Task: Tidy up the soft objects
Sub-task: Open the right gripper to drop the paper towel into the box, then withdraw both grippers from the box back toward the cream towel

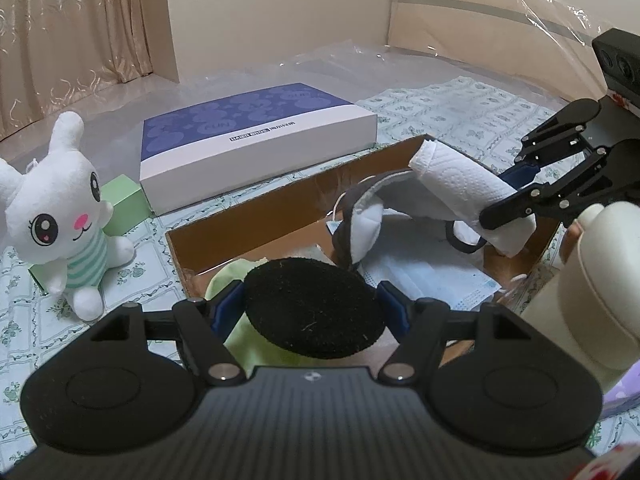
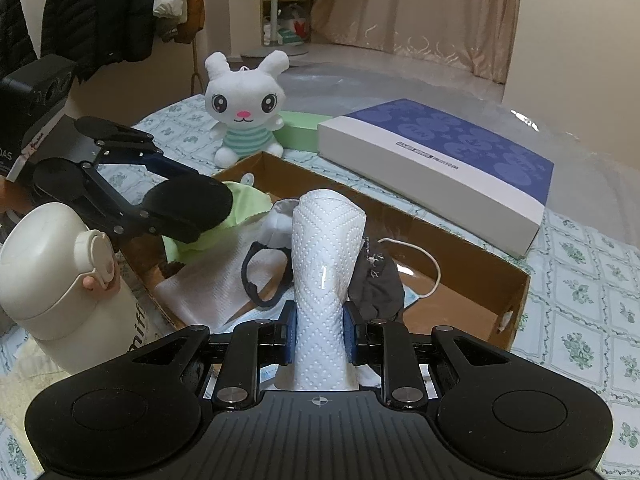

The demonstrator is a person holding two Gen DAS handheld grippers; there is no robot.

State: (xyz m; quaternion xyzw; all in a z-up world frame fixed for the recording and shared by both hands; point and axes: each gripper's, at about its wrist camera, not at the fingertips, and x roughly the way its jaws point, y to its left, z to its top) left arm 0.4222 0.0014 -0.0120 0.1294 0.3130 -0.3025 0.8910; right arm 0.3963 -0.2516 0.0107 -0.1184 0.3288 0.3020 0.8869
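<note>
My left gripper (image 1: 312,306) is shut on a round black sponge pad (image 1: 314,308), held over the near end of an open cardboard box (image 1: 240,216). My right gripper (image 2: 318,334) is shut on a white packet of embossed tissue (image 2: 326,256), held over the same box (image 2: 472,240). In the left wrist view that packet (image 1: 460,184) and the right gripper (image 1: 516,196) hang above the box's right half. Inside lie a green cloth (image 2: 240,204), a dark face mask (image 2: 376,280), a blue mask (image 1: 432,280) and white paper (image 2: 208,284).
A white plush rabbit (image 1: 60,216) sits left of the box against a green block (image 1: 124,208). A flat blue and white box (image 1: 260,140) lies behind. A cream bottle (image 2: 52,280) stands close beside the cardboard box. Clear plastic sheeting covers the far bed.
</note>
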